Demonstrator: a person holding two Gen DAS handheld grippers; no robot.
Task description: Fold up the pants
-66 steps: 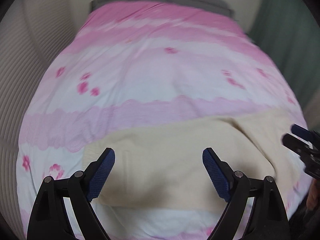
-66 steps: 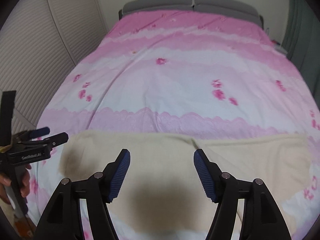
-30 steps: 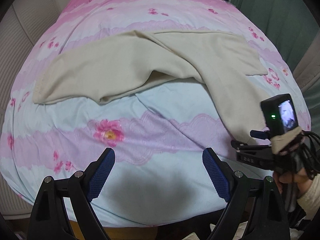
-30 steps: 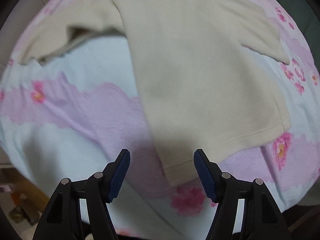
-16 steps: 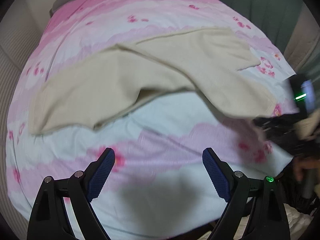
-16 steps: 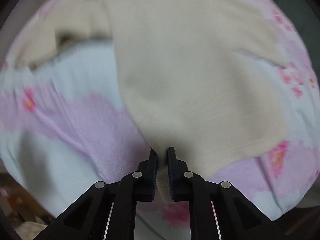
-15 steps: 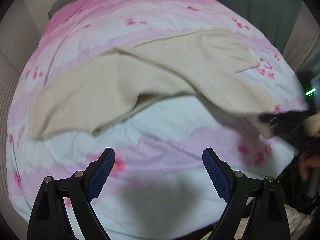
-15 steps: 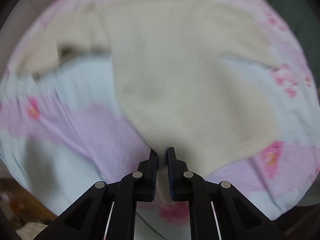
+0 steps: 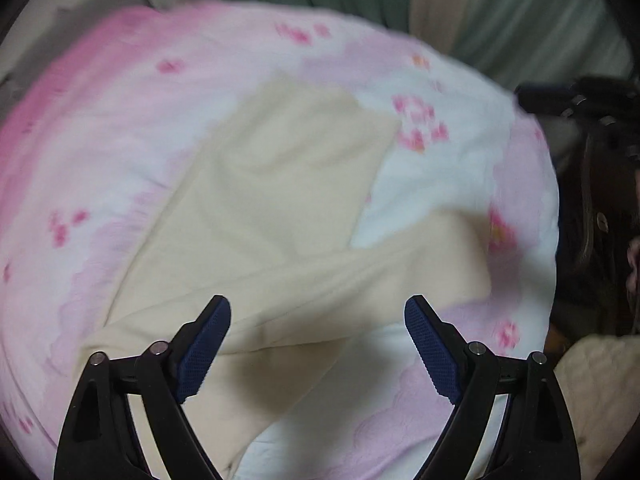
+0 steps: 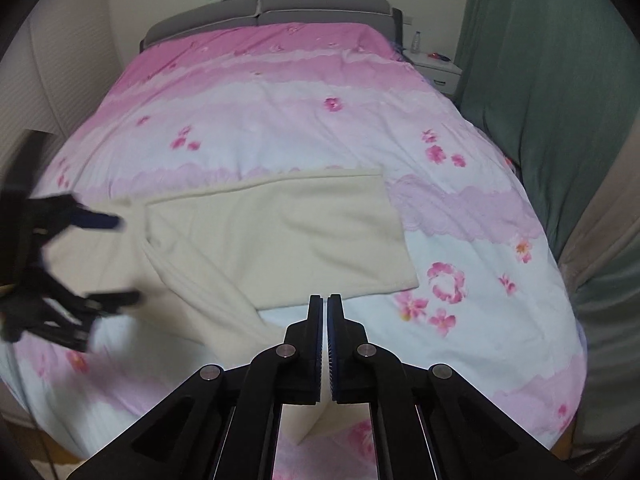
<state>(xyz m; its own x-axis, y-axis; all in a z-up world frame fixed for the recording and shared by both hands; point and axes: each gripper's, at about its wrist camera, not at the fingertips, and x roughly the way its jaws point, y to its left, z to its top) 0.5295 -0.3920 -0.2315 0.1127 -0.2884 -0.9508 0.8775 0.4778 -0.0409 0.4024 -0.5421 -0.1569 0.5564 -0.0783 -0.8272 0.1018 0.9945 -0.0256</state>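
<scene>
A bed fills both views, covered by a duvet [image 10: 280,92] banded in deep pink, pale pink and white with scattered pink flowers.

In the right wrist view, a grey padded headboard [image 10: 272,12] stands at the far end of the bed, a white nightstand [image 10: 434,66] sits beside its far right corner, and a green curtain [image 10: 540,100] hangs along the bed's right side. The cream pants [image 10: 276,236] lie on the near half of the bed, well short of the headboard. One leg lies flat across the duvet, its hem towards the curtain side. The other leg runs from the left down to the right gripper [image 10: 324,308]. That gripper's jaws are pressed together on the cloth, which they have just closed upon; a corner of cream fabric hangs below the pads, lifted clear of the duvet. At the left edge of the bed the left gripper [image 10: 108,258] shows as a dark blur, its two fingers spread apart over the pants.

The left wrist view is smeared by motion. Here the bed is seen from its side, with the curtain [image 9: 520,20] behind it. The pants [image 9: 280,200] stretch across the duvet [image 9: 100,120] in front of the camera. The left gripper [image 9: 318,314] stands wide open above the near fold of cream cloth, with nothing gripped. The dark shape at the right edge of the bed is too blurred to identify.
</scene>
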